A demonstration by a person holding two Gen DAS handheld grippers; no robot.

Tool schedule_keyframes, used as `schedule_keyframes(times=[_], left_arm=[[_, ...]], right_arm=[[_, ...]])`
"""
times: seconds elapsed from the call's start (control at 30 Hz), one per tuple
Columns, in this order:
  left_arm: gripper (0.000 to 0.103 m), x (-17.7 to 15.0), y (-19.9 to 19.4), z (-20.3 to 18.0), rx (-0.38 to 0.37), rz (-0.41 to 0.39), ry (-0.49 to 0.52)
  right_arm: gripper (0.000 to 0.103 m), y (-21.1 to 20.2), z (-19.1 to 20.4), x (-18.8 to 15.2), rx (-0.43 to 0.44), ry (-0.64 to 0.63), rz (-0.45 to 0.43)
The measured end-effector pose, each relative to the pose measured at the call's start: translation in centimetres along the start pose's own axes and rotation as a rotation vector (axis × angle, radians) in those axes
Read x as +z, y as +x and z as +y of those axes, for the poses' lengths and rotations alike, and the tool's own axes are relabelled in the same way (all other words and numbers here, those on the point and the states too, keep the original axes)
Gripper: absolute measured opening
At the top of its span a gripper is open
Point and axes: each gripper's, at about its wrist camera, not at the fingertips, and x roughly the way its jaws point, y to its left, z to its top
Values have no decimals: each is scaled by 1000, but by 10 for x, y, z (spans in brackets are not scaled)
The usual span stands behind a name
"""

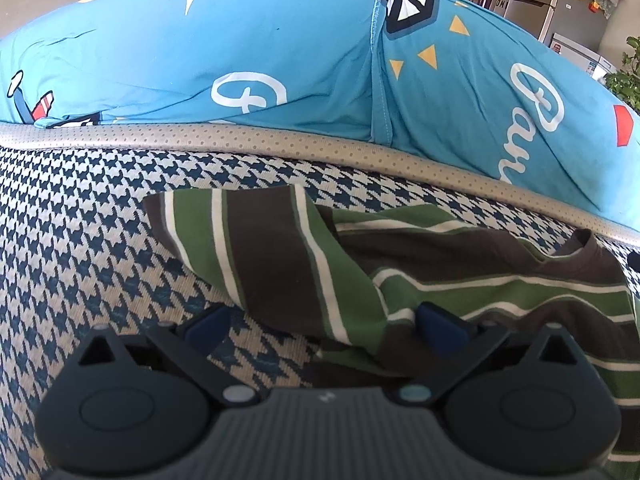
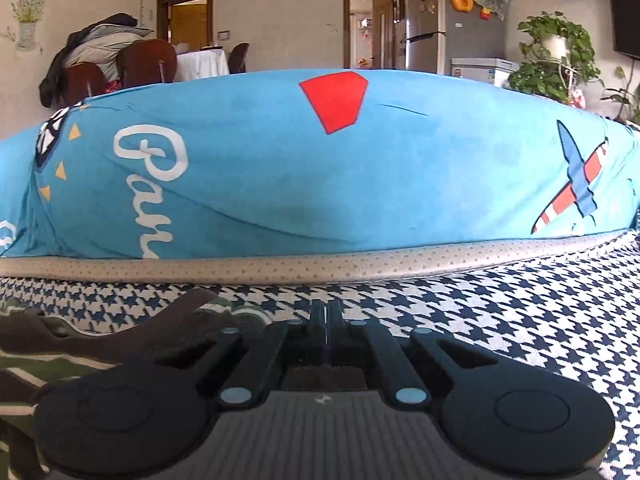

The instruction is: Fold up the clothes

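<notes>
A green, brown and white striped shirt (image 1: pixel 460 280) lies rumpled on the houndstooth cover (image 1: pixel 80 248), with one sleeve (image 1: pixel 264 256) turned up toward the left. My left gripper (image 1: pixel 324 326) hangs low over the sleeve's near edge, open wide; its blue pads (image 1: pixel 438 324) stand on either side of the cloth without pressing on it. In the right wrist view the shirt (image 2: pixel 36 344) shows only at the lower left. My right gripper (image 2: pixel 326 314) is shut above the houndstooth cover (image 2: pixel 500 320), just right of the shirt's brown edge (image 2: pixel 188 300), with no cloth visible between its fingertips.
A big blue printed cushion (image 1: pixel 240 60) rises right behind the shirt, edged by a grey dotted band (image 1: pixel 280 140). In the right wrist view the same blue printed cushion (image 2: pixel 280 168) fills the middle. Beyond it are chairs (image 2: pixel 144 60), a fridge (image 2: pixel 440 20) and potted plants (image 2: pixel 556 56).
</notes>
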Motion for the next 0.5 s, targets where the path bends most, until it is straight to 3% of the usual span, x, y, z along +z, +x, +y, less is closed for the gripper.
schedule_keyframes(times=[0.2, 0.5], left_arm=[[103, 7, -3, 4, 1, -48, -10], [103, 0, 9, 10, 29, 24, -3]], right_arm=[[4, -8, 16, 6, 166, 25, -21], [15, -1, 23, -2, 169, 16, 83]])
